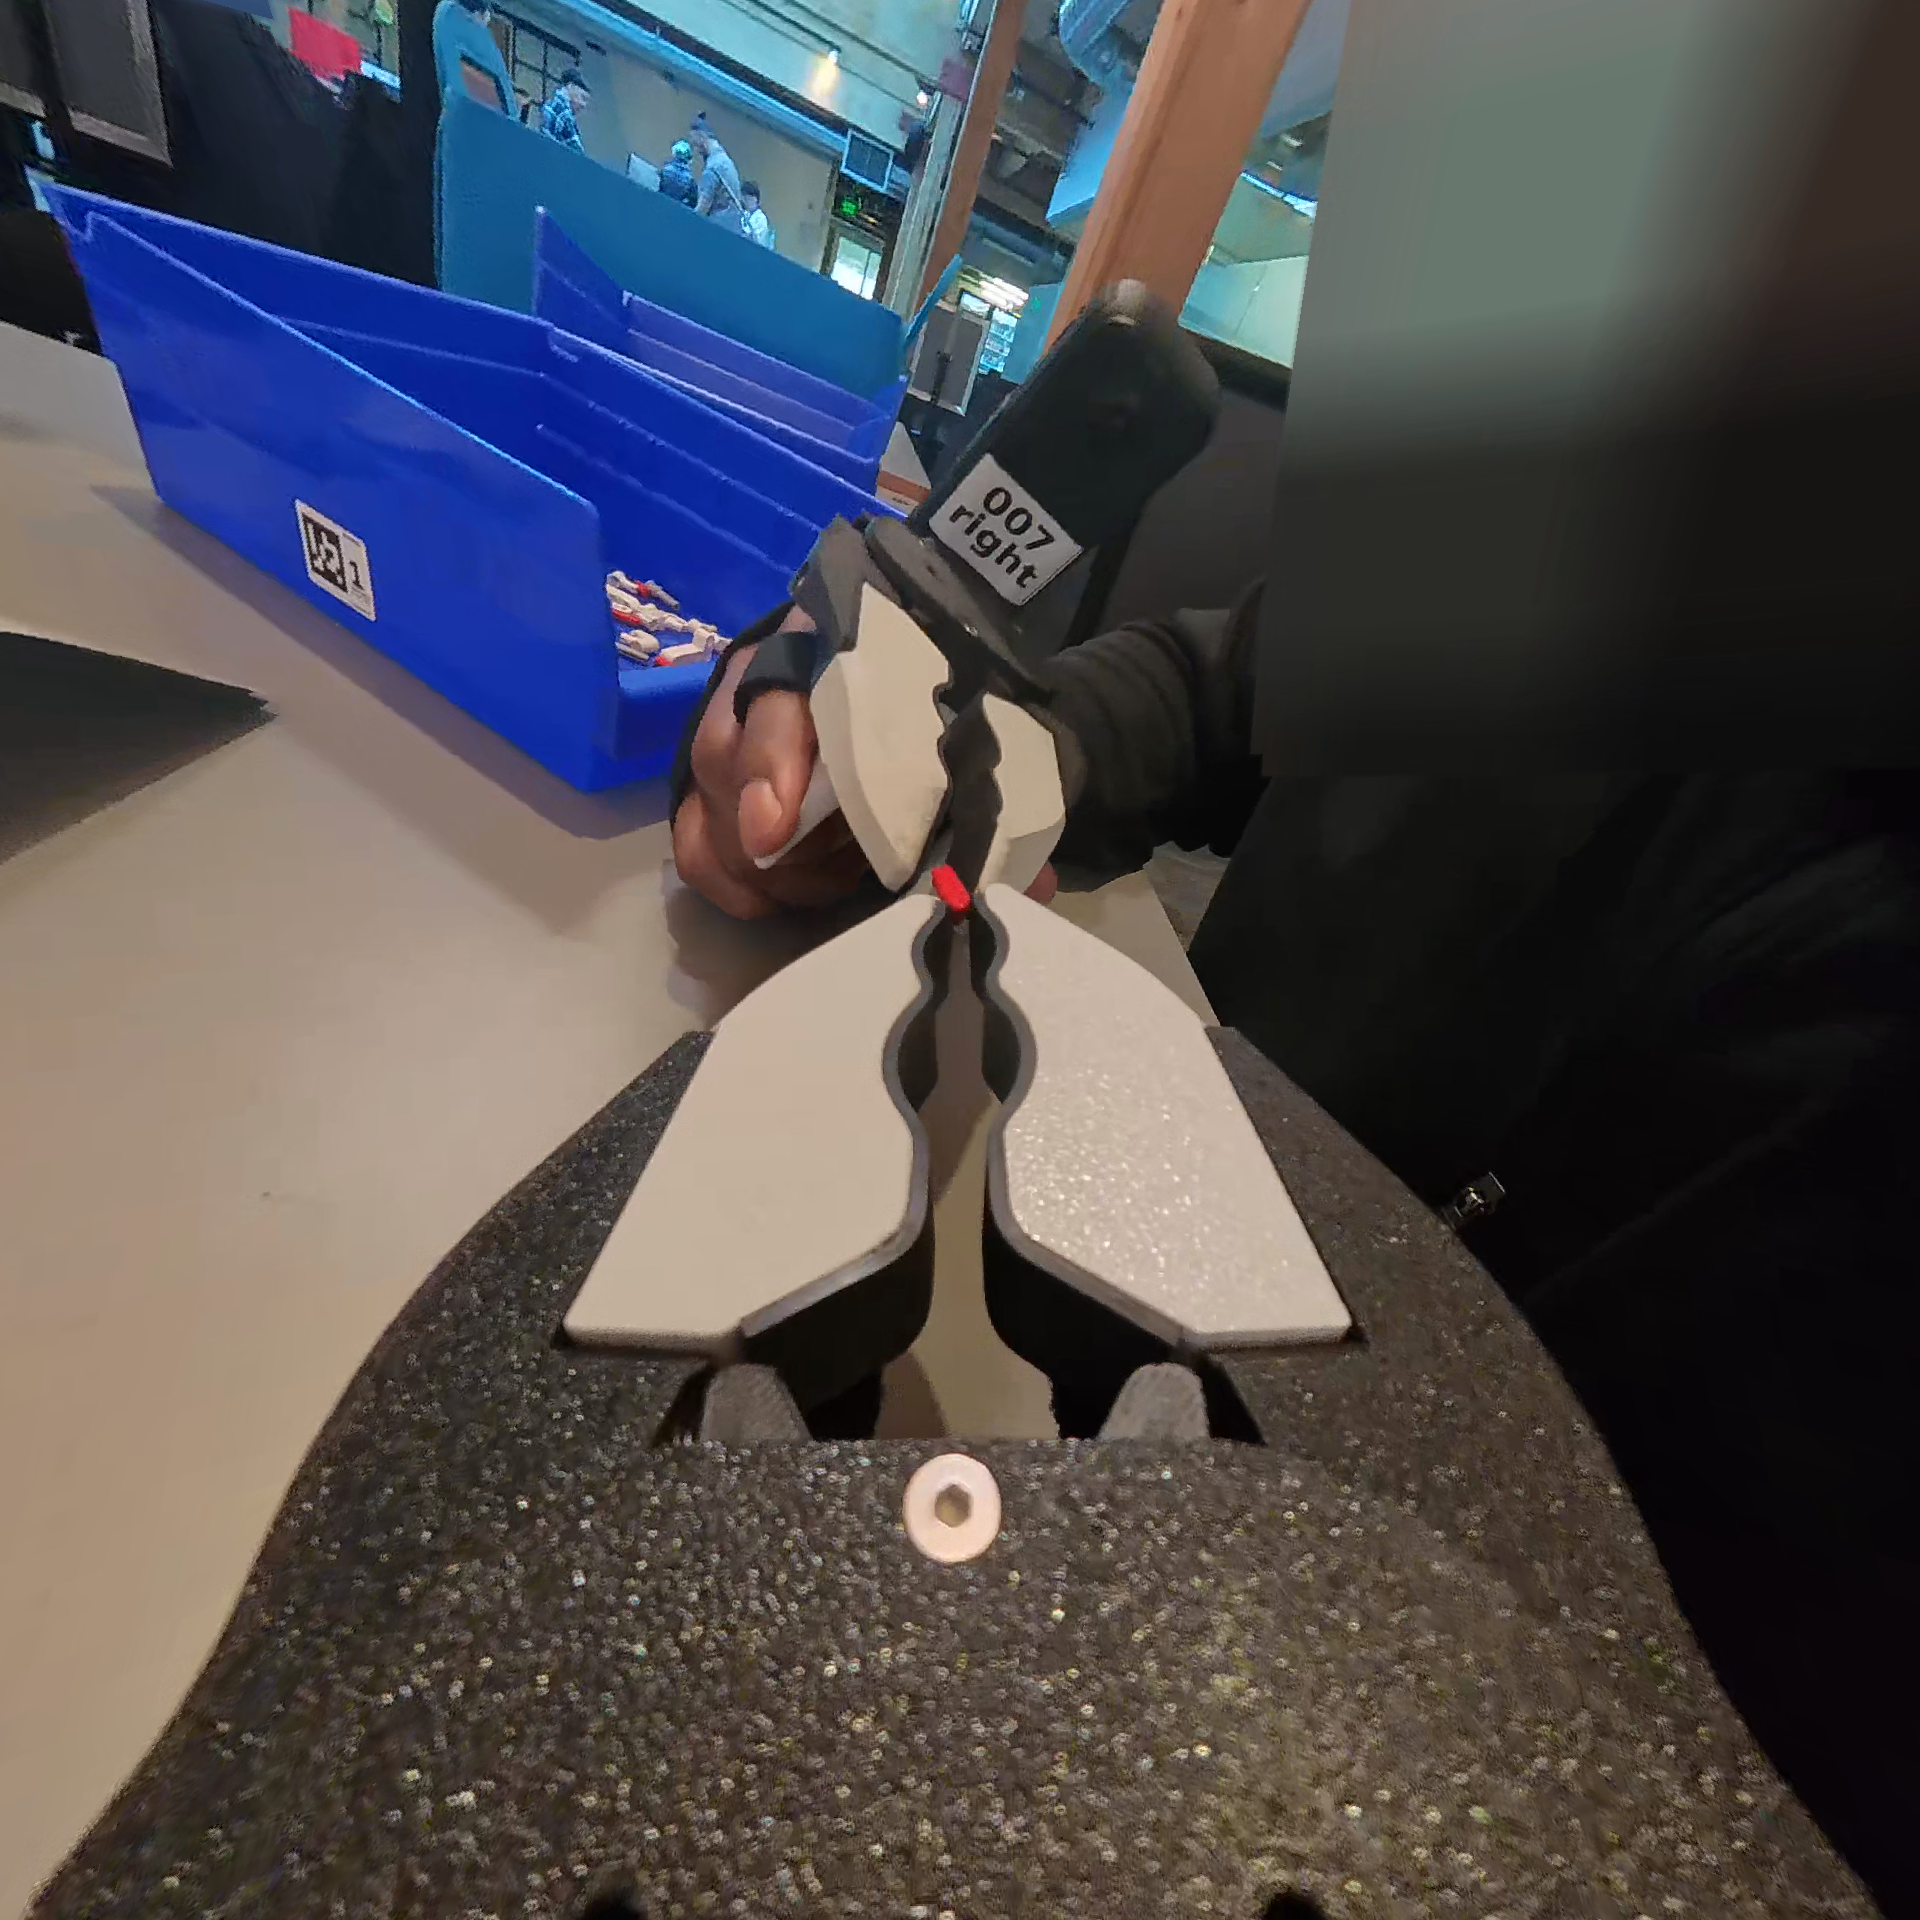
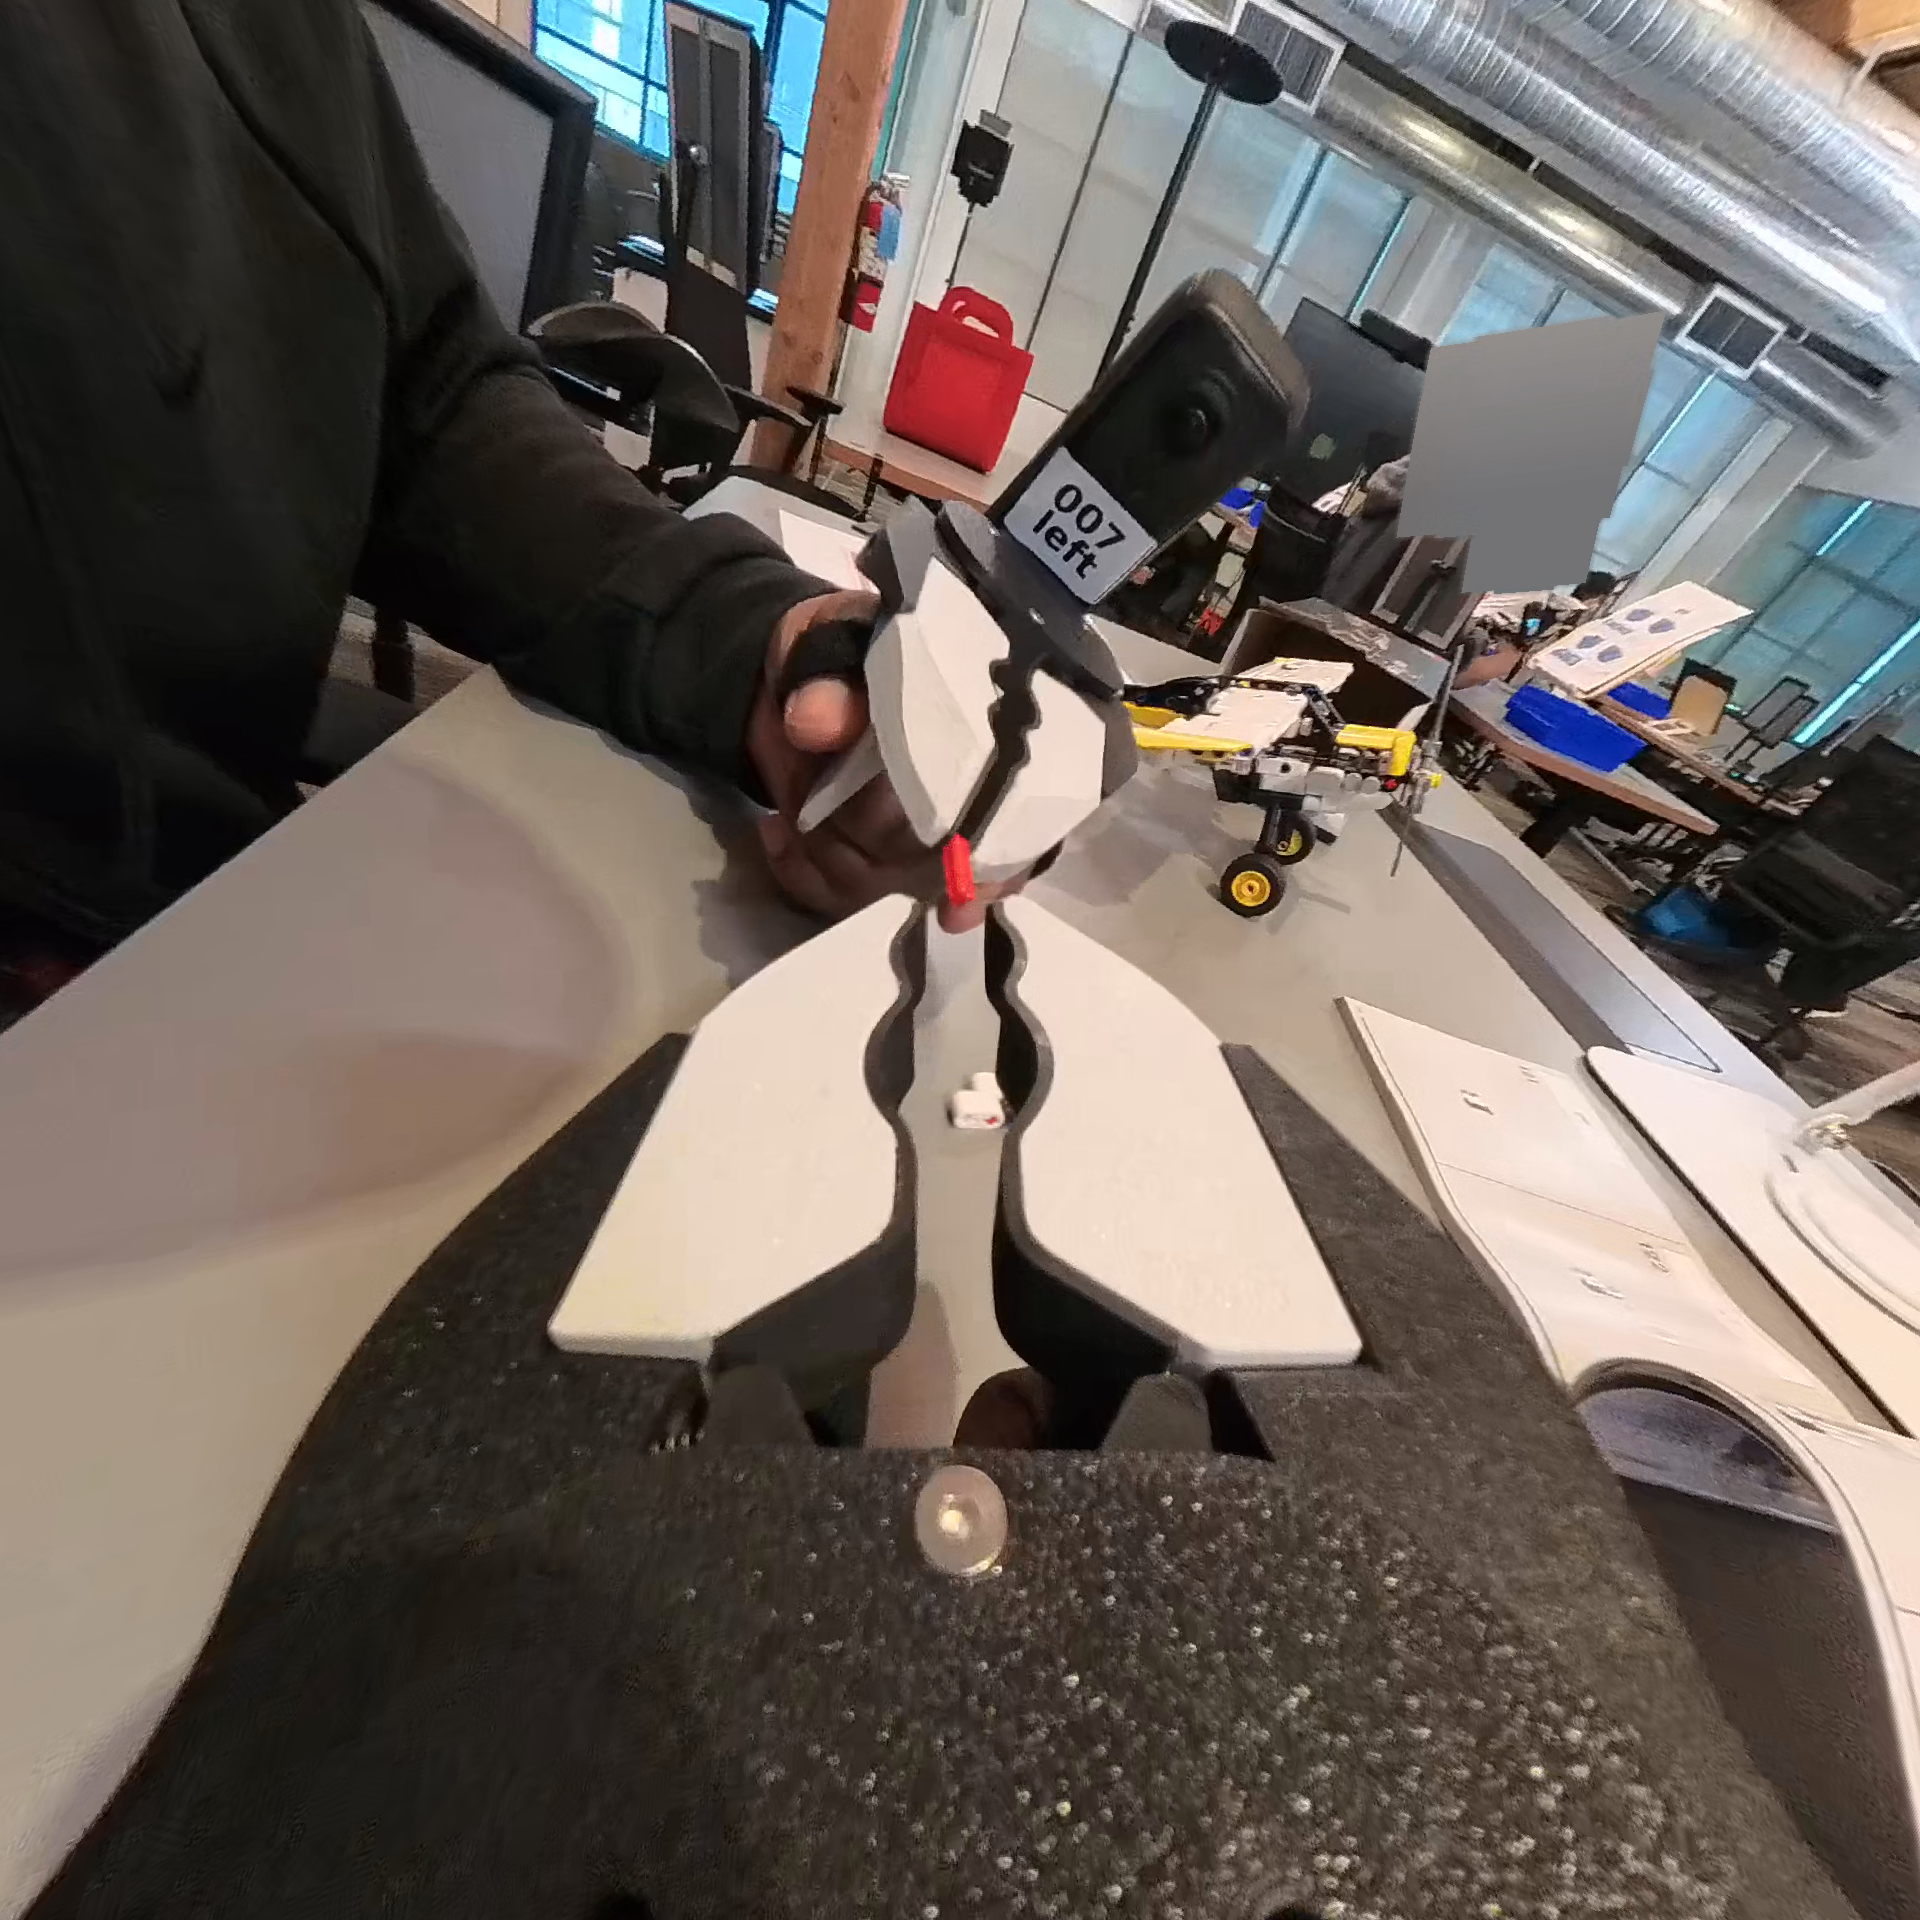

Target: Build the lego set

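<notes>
My left gripper is shut on a small red pin, pinched at its very tips. In the right wrist view the left gripper points down and the red pin sticks out below its tips. My right gripper is open, with a narrow gap between its fingers. Its tips sit just short of the pin's free end and do not press on it. It shows in the left wrist view tip to tip with the left gripper. A small white piece lies on the grey table under the right gripper.
A blue divided bin holding small white and red parts stands at the back left. A yellow and white toy plane stands beyond the grippers. An open booklet lies at the right. A person in black sits close by.
</notes>
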A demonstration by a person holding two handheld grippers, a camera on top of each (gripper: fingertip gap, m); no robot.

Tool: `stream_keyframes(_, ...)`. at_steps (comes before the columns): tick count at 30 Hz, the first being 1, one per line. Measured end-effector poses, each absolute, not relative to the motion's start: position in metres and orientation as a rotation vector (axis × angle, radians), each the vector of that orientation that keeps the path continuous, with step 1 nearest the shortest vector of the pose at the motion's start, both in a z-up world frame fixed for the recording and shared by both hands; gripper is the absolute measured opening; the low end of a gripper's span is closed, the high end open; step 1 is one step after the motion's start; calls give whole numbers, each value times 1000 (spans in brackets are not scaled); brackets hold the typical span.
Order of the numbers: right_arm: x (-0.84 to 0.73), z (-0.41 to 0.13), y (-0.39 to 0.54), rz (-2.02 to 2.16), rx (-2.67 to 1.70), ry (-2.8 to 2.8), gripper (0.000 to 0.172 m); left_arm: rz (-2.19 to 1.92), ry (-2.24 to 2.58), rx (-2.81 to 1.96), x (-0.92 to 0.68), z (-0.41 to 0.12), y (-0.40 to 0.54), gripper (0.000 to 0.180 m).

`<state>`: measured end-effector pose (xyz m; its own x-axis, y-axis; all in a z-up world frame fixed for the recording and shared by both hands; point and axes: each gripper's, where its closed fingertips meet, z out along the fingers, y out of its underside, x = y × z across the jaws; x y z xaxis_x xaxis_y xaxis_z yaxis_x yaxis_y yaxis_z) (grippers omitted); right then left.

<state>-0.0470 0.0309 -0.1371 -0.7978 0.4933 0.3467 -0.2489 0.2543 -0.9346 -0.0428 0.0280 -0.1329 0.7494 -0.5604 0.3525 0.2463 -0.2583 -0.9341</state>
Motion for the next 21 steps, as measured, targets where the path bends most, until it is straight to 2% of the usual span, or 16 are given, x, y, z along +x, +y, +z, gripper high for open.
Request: stream_keyframes(21, -43, -136, 27, 1621, -201, -1934, 5, -791, 282, -1668, -37, -136, 30, 3)
